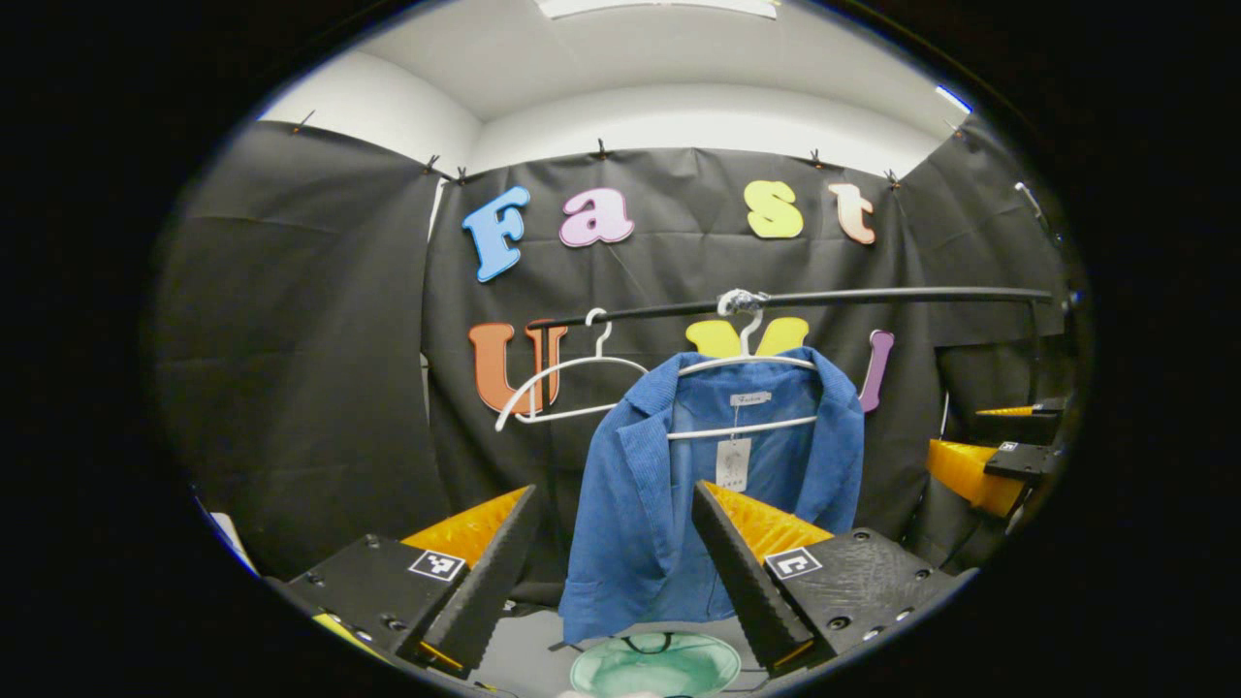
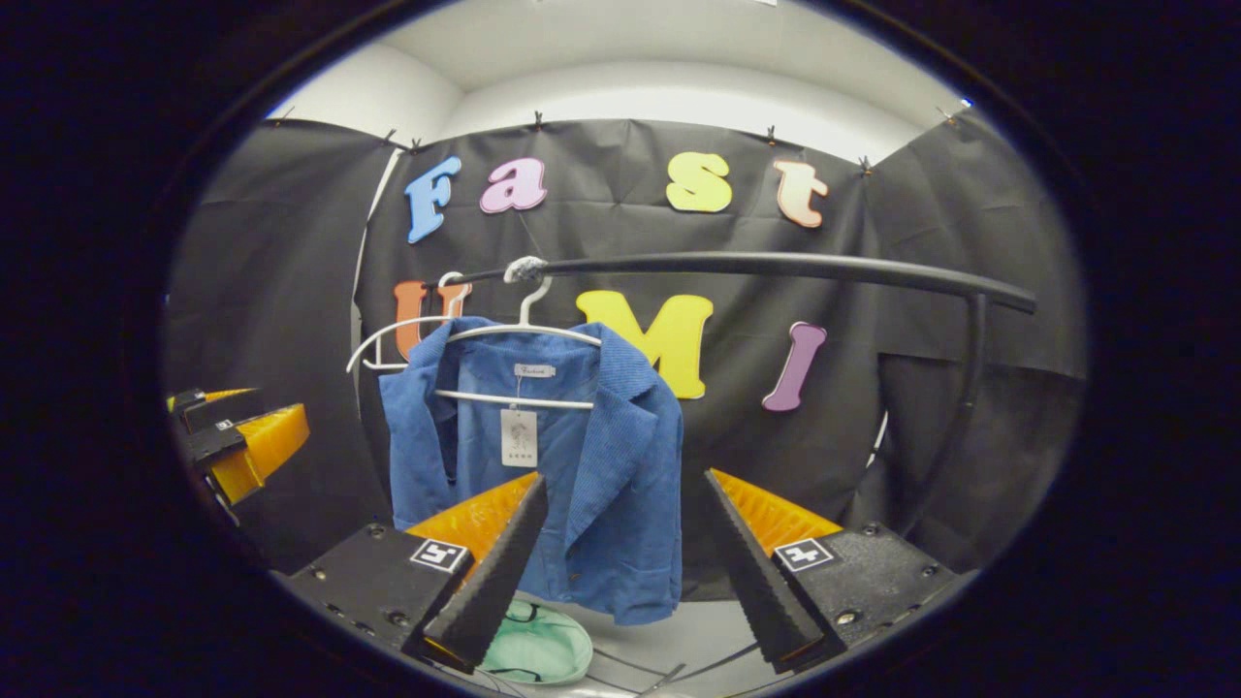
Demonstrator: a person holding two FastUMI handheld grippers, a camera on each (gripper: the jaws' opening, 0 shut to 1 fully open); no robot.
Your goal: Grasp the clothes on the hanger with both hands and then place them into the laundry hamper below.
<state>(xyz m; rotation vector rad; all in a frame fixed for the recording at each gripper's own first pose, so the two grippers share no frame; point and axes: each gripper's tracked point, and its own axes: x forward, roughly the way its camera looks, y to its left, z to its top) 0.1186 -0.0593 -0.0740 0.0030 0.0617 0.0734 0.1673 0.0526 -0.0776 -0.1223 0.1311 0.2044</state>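
On the rail's white hanger (image 1: 747,373) hung the blue jacket (image 1: 669,504), open at the front, w/ a paper tag (image 1: 734,462) at the collar. It looked soft & light, prob. corduroy-type cloth w/ some grip, so it'd sag & fold rather than keep shape. Best hold, I judged, was one shoulder per gripper, up near the hanger arms, then lift up & off the ends; a pull on the hem would likely drag the hanger along.

Left gripper (image 1: 616,557) stood spread wide, nothing btwn its fingers, aimed at the jacket's lower front but short of it. Right gripper (image 2: 625,557) was likewise spread & empty, facing the jacket's lapel side, also apart from the cloth.

Straight below the hem sat the green hamper (image 1: 654,664), its round rim open upward, so the drop looked short.

Beside the jacket an empty 2nd hanger (image 1: 567,388) hung on the same black rail (image 2: 776,265); that could snag. Rail's bent post (image 2: 960,407) stood well off to one side. Black cloth wall close behind, open room in front.
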